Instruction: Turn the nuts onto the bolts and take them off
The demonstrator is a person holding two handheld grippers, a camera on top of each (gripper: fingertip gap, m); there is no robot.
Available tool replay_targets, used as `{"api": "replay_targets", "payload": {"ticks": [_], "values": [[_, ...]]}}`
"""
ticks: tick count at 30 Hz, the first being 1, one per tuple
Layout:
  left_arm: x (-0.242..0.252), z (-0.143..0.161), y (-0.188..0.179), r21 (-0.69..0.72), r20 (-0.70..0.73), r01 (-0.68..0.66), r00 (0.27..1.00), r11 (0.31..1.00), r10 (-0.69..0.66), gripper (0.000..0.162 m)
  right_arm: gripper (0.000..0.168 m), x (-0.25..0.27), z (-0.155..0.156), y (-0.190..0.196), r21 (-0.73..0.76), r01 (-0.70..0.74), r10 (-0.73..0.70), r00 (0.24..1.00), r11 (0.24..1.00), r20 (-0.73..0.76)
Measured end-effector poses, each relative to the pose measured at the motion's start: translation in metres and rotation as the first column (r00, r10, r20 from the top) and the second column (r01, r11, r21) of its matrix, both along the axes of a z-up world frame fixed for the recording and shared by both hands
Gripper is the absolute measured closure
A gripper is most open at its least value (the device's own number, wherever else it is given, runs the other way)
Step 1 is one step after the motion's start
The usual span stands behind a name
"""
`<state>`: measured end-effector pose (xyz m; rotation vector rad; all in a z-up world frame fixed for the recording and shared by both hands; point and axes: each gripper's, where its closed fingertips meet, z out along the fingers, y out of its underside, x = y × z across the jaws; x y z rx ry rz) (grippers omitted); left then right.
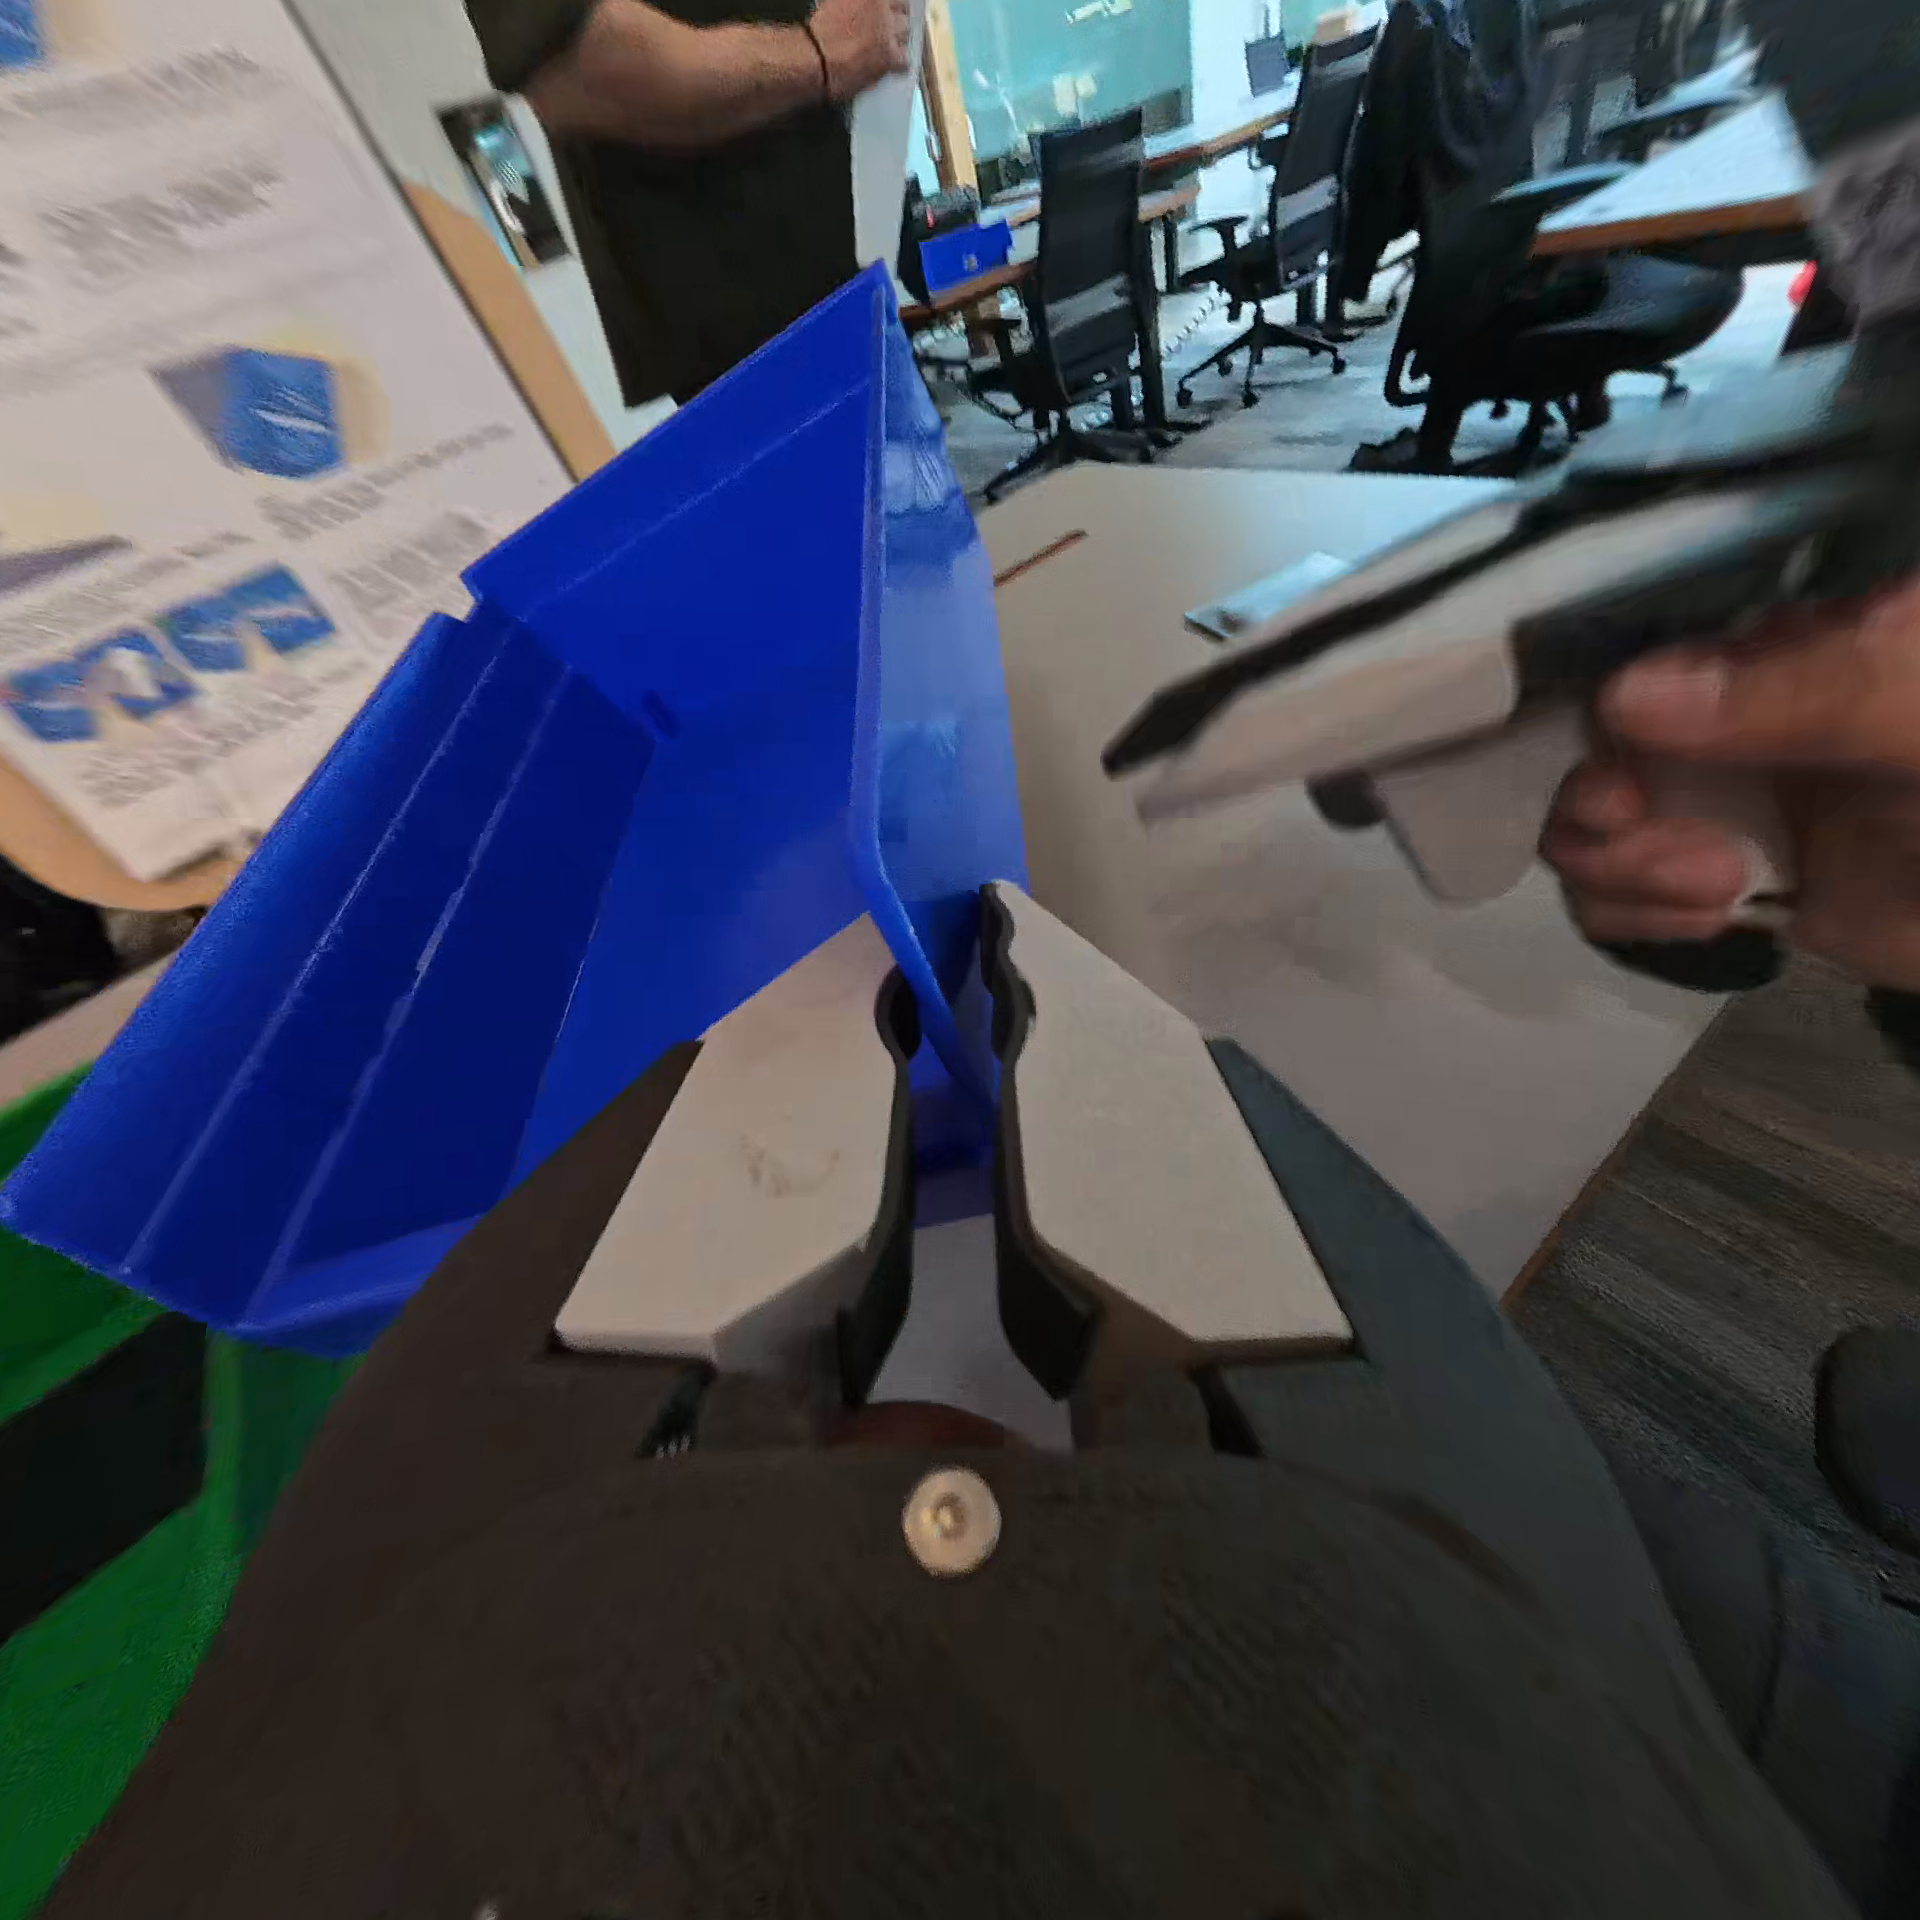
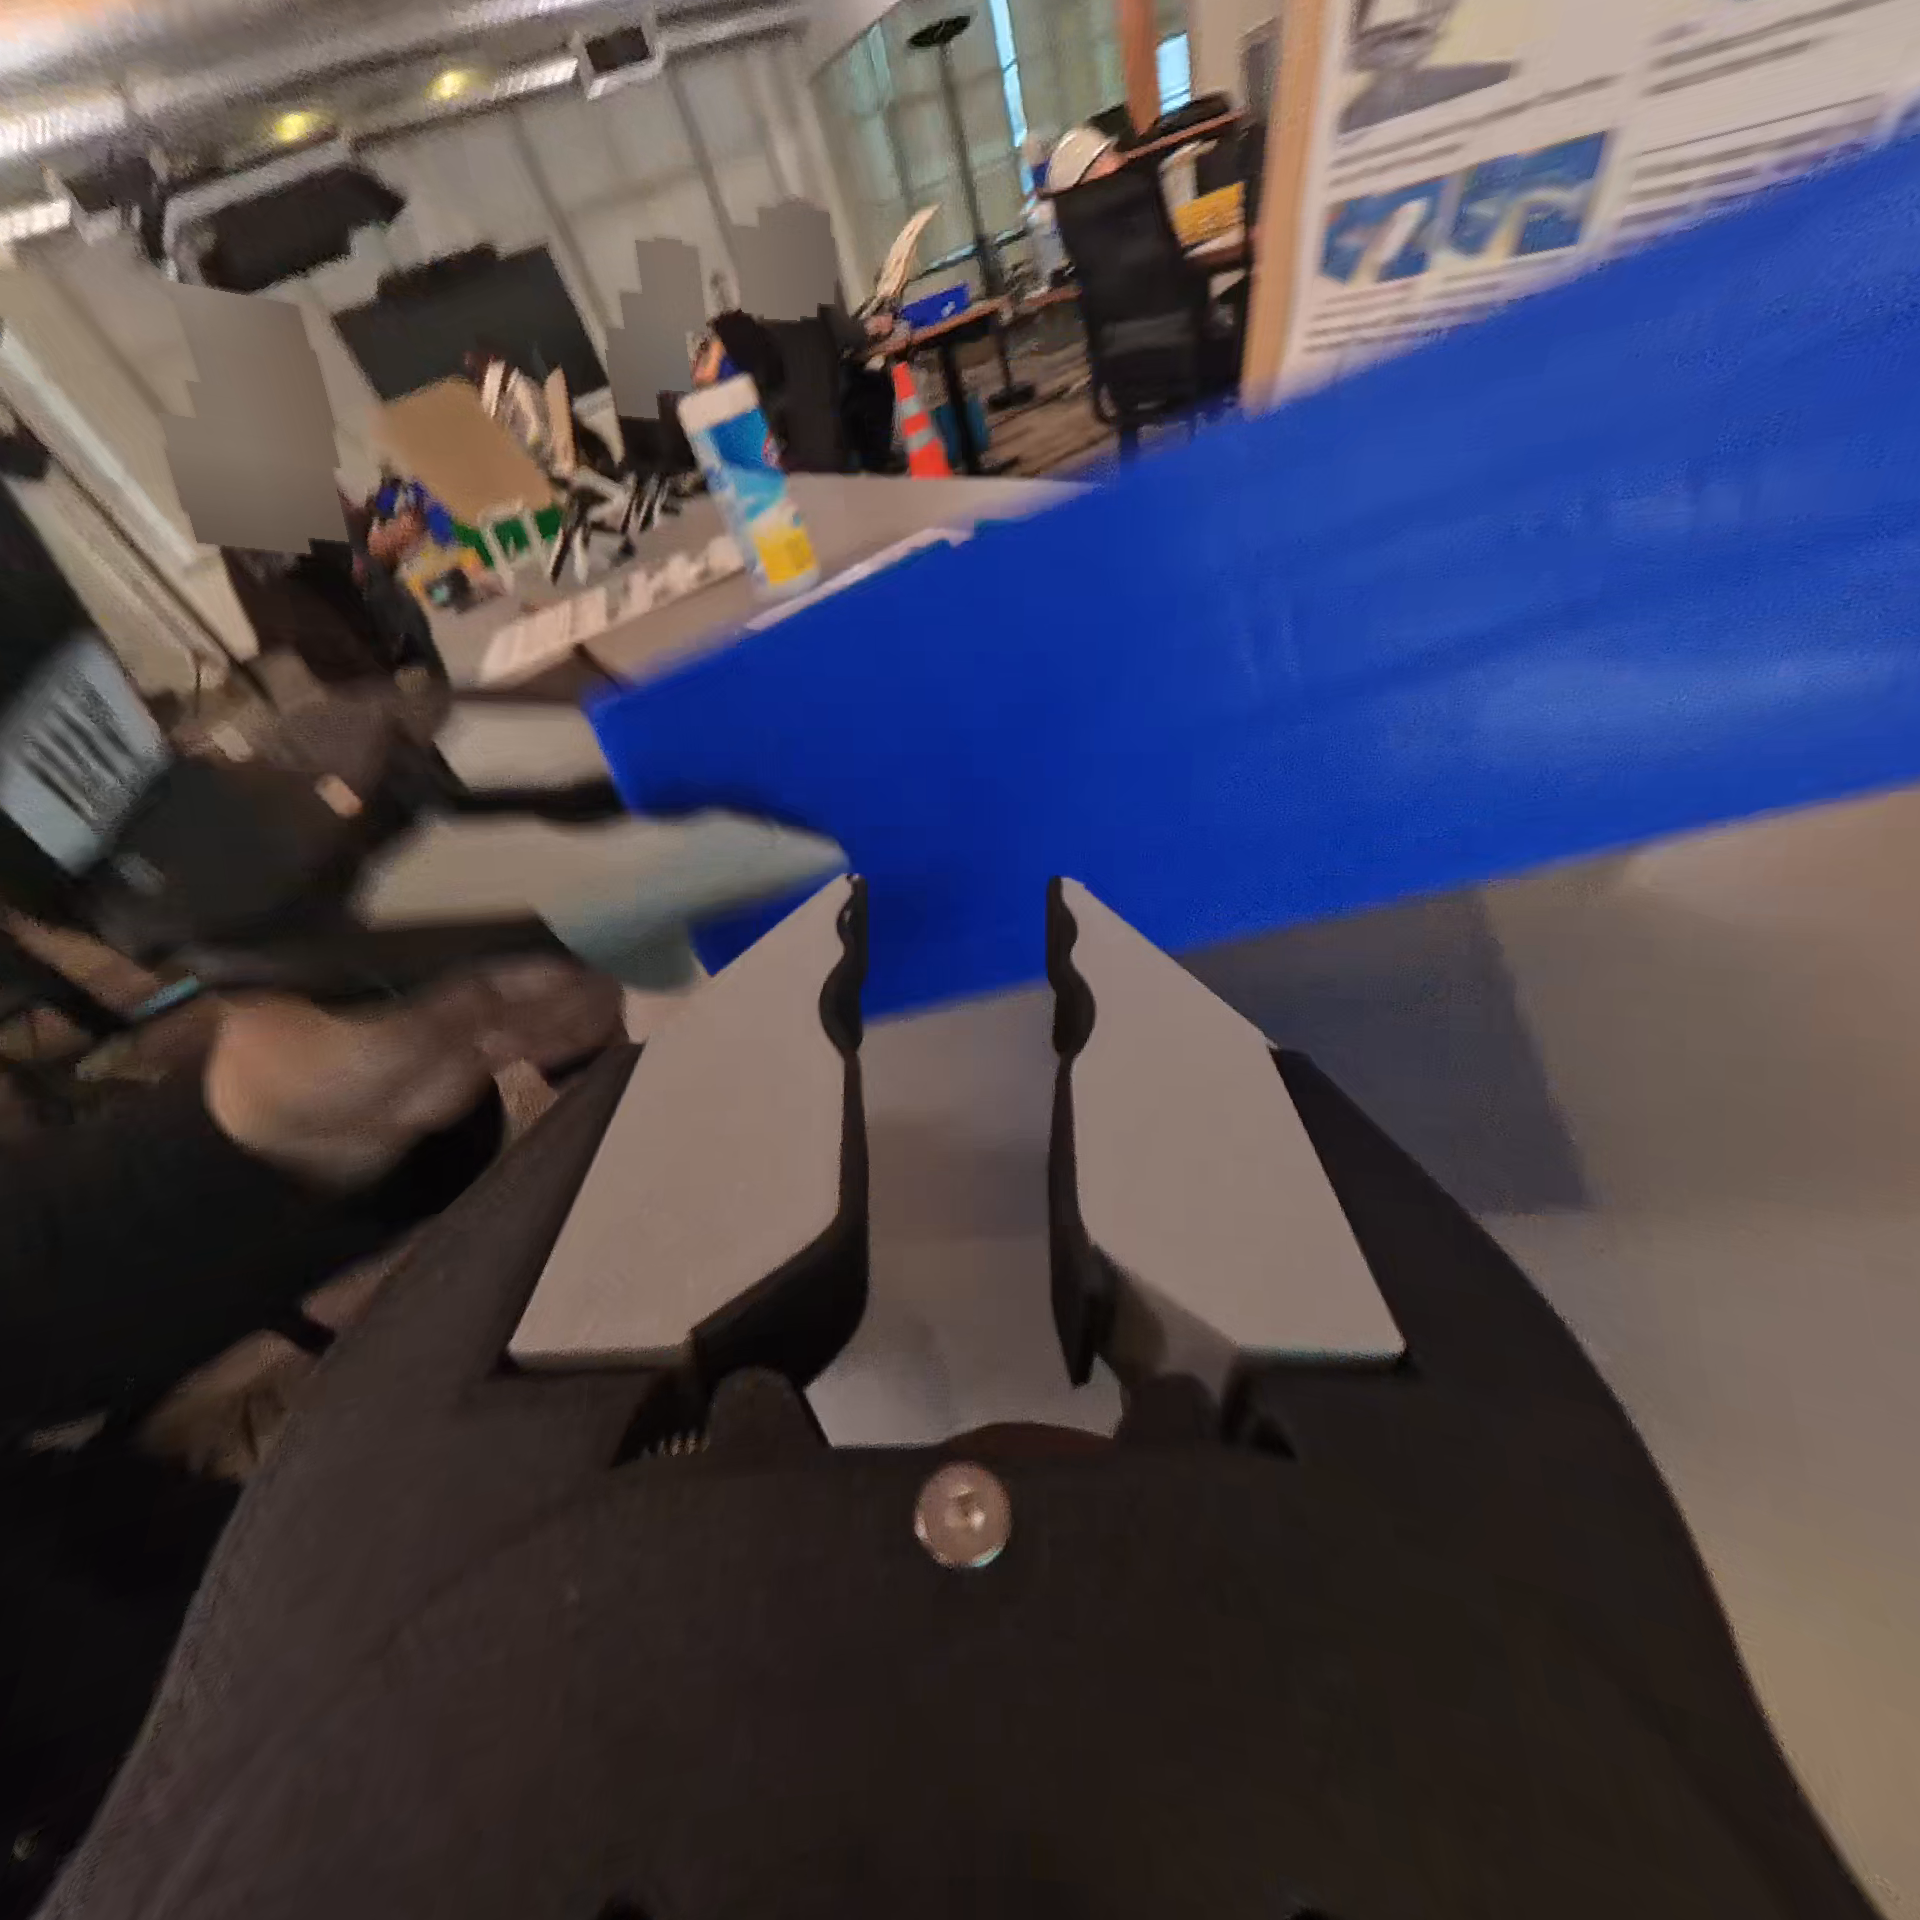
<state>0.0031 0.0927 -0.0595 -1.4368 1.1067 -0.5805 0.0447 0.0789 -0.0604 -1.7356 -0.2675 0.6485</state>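
While writing blurs on the poster [image 1: 208,416], left gripper [image 1: 951,971] clamps blue bin [image 1: 644,831], right gripper [image 2: 954,914] parted, empty.

Open office. Dark grey carpet [image 1: 1714,1195] at 4 o'clock in left wrist view. Black office chairs [image 1: 1091,281] and long wooden desks [image 1: 1683,203] at 1 o'clock, glass partition [image 1: 1081,62] behind them. White poster board [image 1: 208,416] at 10 o'clock. Right wrist view, blurred: round ceiling lights [image 2: 296,125] at 11 o'clock, windows [image 2: 914,135] at 12, orange traffic cone [image 2: 914,416] beside a desk, dark screen [image 2: 468,322] on the far wall. Pale grey surface [image 2: 1714,1143] at 3 o'clock.
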Motion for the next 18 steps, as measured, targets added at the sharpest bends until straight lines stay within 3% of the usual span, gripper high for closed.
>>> {"api": "replay_targets", "payload": {"ticks": [3,5,8,9,11,14,18], "values": [[0.047,-0.05,-0.004,-0.06,-0.054,-0.004,0.999,0.998,0.001,0.154,0.139,0.041,0.015,-0.019,0.061,0.122,-0.121,0.992,0.991,-0.018],[0.088,-0.079,-0.02,-0.179,-0.057,0.077,0.994,0.981,-0.089,0.155,0.139,0.066,0.017,-0.029,0.069,0.188,-0.188,0.982,0.98,0.0],[0.14,-0.089,-0.056,-0.323,-0.017,0.174,0.982,0.93,-0.189,0.1,0.135,0.096,0.01,-0.041,0.008,0.241,-0.241,0.97,0.97,-0.014],[0.147,-0.084,-0.07,-0.348,-0.003,0.22,0.972,0.911,-0.236,0.095,0.135,0.102,0.006,-0.045,-0.02,0.248,-0.249,0.968,0.969,-0.018],[0.14,-0.069,-0.091,-0.366,0.034,0.315,0.945,0.876,-0.326,0.108,0.135,0.107,-0.002,-0.052,-0.067,0.239,-0.24,0.971,0.969,-0.008],[0.096,-0.049,-0.098,-0.358,0.069,0.381,0.921,0.852,-0.383,0.109,0.135,0.088,-0.015,-0.052,-0.118,0.161,-0.156,0.986,0.98,0.052],[0.013,-0.048,-0.064,-0.334,0.023,0.331,0.939,0.882,-0.343,0.112,0.129,0.022,-0.076,-0.046,-0.367,-0.05,0.115,0.981,0.929,0.158]]}}
